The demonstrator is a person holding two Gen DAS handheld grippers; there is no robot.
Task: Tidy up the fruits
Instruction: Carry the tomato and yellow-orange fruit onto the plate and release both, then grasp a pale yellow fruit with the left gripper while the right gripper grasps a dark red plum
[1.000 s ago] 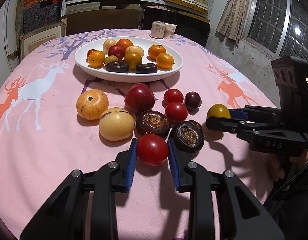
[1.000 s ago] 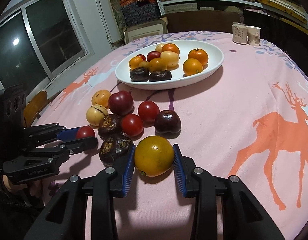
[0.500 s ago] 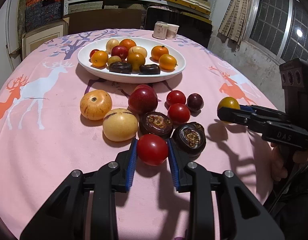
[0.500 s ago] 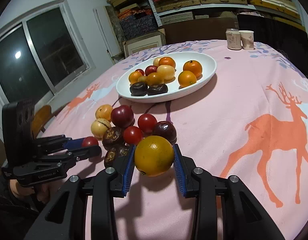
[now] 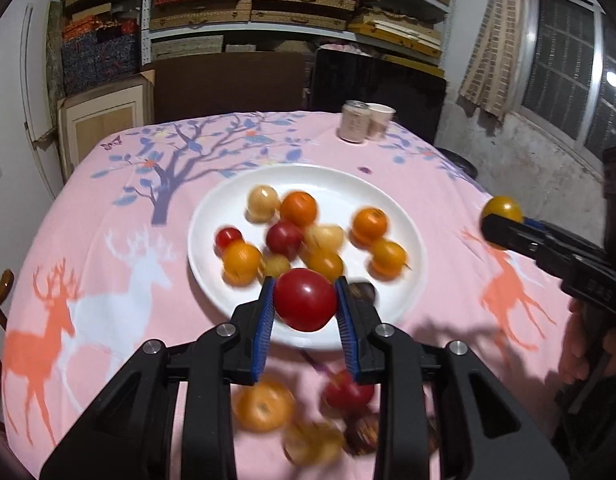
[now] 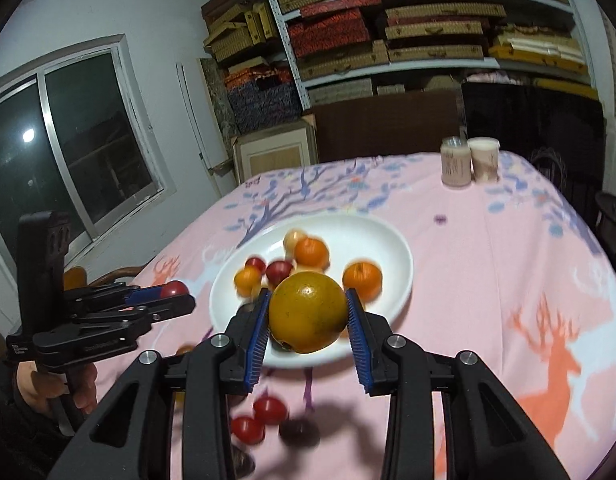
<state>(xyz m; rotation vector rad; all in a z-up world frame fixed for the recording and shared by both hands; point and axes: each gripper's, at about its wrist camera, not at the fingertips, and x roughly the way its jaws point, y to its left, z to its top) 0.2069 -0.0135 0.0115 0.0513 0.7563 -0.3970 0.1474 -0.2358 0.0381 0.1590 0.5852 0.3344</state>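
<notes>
My left gripper [image 5: 305, 312] is shut on a red tomato [image 5: 305, 299] and holds it in the air over the near rim of the white plate [image 5: 404, 216]. Across in the right wrist view the same left gripper [image 6: 175, 298] shows at the left with the red tomato [image 6: 175, 289] at its tip. My right gripper [image 6: 308, 318] is shut on a yellow-orange fruit [image 6: 308, 312], lifted in front of the plate [image 6: 388, 248]. From the left wrist view the right gripper [image 5: 504, 224] enters at the right edge with that fruit [image 5: 501, 208]. Several oranges, tomatoes and pale fruits lie in the plate.
Loose fruits [image 5: 263, 404] lie blurred on the pink deer tablecloth [image 5: 107, 280] below my left gripper, and more tomatoes [image 6: 259, 416] under the right one. Two cups [image 5: 366, 122] stand at the table's far edge. Shelves with boxes [image 5: 291, 8] fill the back wall.
Both grippers have risen off the table with their fruits and moved toward the plate. The loose fruits now lie below and behind the fingers.
</notes>
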